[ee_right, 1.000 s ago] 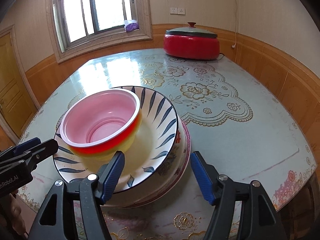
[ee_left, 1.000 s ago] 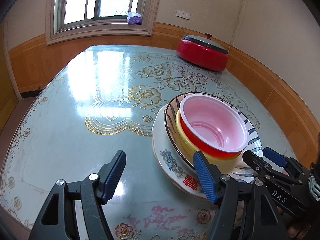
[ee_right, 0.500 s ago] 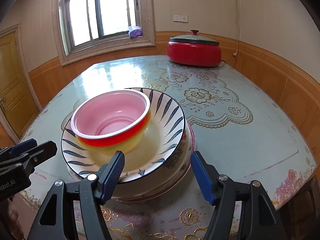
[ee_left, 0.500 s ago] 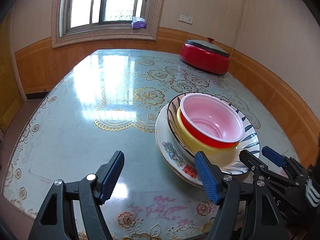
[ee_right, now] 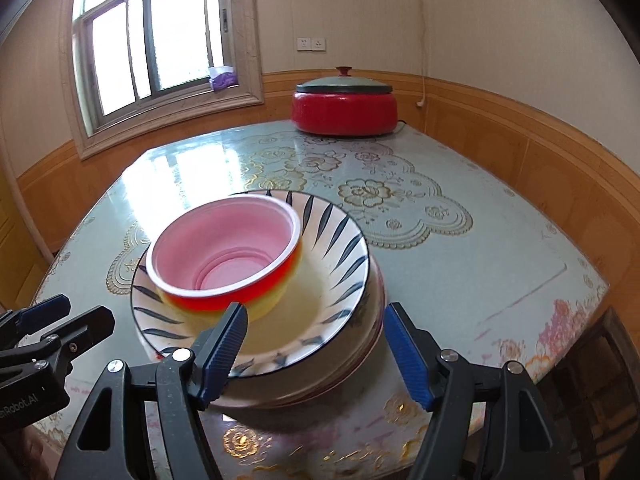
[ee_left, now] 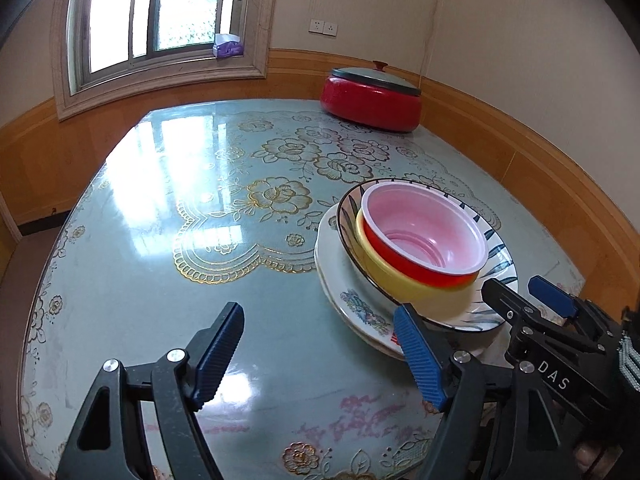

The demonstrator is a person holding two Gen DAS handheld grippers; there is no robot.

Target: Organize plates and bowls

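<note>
A stack of dishes stands on the table's near side. A red bowl (ee_left: 424, 236) with a pink inside sits in a yellow bowl (ee_left: 384, 276). Both rest in a wide bowl with blue leaf strokes (ee_left: 494, 236), on a white floral plate (ee_left: 352, 304). My left gripper (ee_left: 316, 312) hovers left of the stack, its jaws opening with nothing between them. My right gripper (ee_right: 315, 308) stands open just before the stack's near rim, pads clear of the striped bowl (ee_right: 340, 240) and the plates (ee_right: 372, 332). Each gripper shows in the other's view: right gripper (ee_left: 512, 284), left gripper (ee_right: 82, 310).
A red electric pot (ee_right: 344, 108) with a grey lid stands at the far right corner of the glossy floral table (ee_left: 160, 240). A purple tissue box (ee_left: 228, 46) lies on the windowsill. Wood-panelled walls run close behind and along the right.
Both grippers have drawn back a little from the stack and rolled slightly, so more of the room shows. The left jaws stand a bit wider. The dishes have not moved.
</note>
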